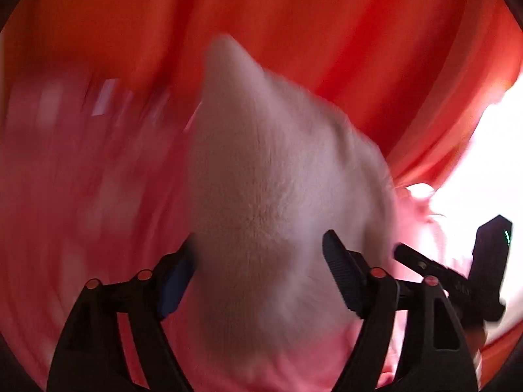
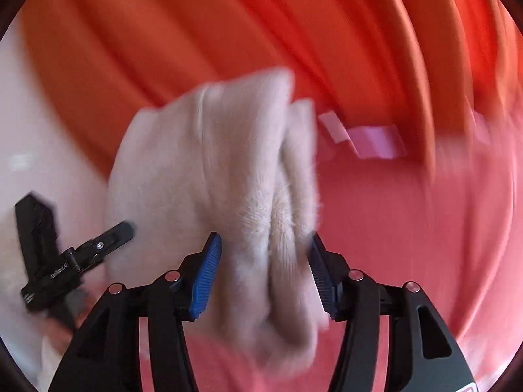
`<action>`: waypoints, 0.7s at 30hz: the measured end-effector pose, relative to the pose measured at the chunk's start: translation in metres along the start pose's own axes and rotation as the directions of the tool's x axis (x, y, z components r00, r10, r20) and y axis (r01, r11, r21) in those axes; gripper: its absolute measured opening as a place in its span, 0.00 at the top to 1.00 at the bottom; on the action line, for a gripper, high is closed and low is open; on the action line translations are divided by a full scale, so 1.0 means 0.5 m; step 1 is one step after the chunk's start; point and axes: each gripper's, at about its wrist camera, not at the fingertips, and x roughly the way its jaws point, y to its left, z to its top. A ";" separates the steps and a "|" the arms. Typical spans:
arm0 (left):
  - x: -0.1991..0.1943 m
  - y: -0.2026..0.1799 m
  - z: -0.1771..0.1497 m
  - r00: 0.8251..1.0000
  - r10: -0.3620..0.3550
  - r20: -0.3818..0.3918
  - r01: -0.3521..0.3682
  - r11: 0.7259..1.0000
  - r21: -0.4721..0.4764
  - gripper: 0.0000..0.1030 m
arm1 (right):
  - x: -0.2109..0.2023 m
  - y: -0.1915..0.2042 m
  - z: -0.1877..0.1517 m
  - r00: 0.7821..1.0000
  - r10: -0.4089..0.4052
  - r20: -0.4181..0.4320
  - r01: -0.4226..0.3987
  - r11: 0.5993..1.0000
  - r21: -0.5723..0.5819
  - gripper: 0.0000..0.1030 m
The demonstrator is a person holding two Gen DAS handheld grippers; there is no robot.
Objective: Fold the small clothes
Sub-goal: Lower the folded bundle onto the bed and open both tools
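Note:
A white fluffy garment [image 1: 261,196] fills the space between the fingers of my left gripper [image 1: 261,274], whose jaws stand wide apart around the bulky cloth. In the right wrist view the same garment [image 2: 228,179] is bunched in folds between the blue pads of my right gripper [image 2: 264,274], which press on both sides of it. Each gripper shows in the other's view: the right one [image 1: 457,277] at the right edge, the left one [image 2: 65,261] at the left. Both views are motion-blurred.
A pink cloth surface [image 2: 408,228] lies below the garment. An orange-red curtain [image 1: 327,32] hangs behind. A small pink tag or paper [image 2: 372,140] lies at the far edge of the pink surface. Bright white light comes from the right in the left wrist view.

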 end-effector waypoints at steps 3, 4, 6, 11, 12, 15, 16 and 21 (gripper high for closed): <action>0.065 0.088 -0.046 0.999 -0.053 -0.002 0.052 0.985 -0.167 0.29 | 0.065 -0.054 -0.024 0.998 -0.011 -0.068 0.016 0.997 0.073 0.48; 0.074 0.100 -0.036 0.998 -0.046 0.032 0.051 0.980 -0.191 0.26 | 0.071 -0.049 -0.012 0.997 -0.009 -0.075 0.013 0.998 0.059 0.47; 0.087 0.104 -0.017 0.997 -0.062 0.043 0.069 0.973 -0.220 0.19 | 0.071 -0.027 0.018 0.999 0.004 -0.042 -0.004 1.000 0.011 0.28; 0.135 0.119 0.000 0.999 -0.038 -0.001 0.037 0.975 -0.218 0.06 | 0.176 -0.053 0.046 0.990 0.075 -0.122 -0.063 0.993 0.103 0.19; 0.161 0.124 -0.002 0.999 -0.027 -0.034 0.019 0.976 -0.219 0.06 | 0.190 -0.047 0.039 0.984 0.092 -0.150 -0.075 0.991 0.111 0.19; 0.190 0.159 -0.015 0.987 -0.112 -0.117 0.075 0.955 -0.287 0.11 | 0.222 -0.016 0.020 0.981 0.075 -0.180 -0.066 0.996 0.057 0.29; 0.190 0.165 -0.012 0.988 -0.125 -0.095 0.090 0.948 -0.306 0.20 | 0.226 -0.004 0.021 0.982 0.070 -0.173 -0.066 0.997 0.027 0.35; 0.137 0.121 0.039 0.986 -0.168 0.019 0.169 0.966 -0.197 0.56 | 0.134 0.082 0.050 0.997 0.077 0.012 -0.075 0.991 -0.114 0.69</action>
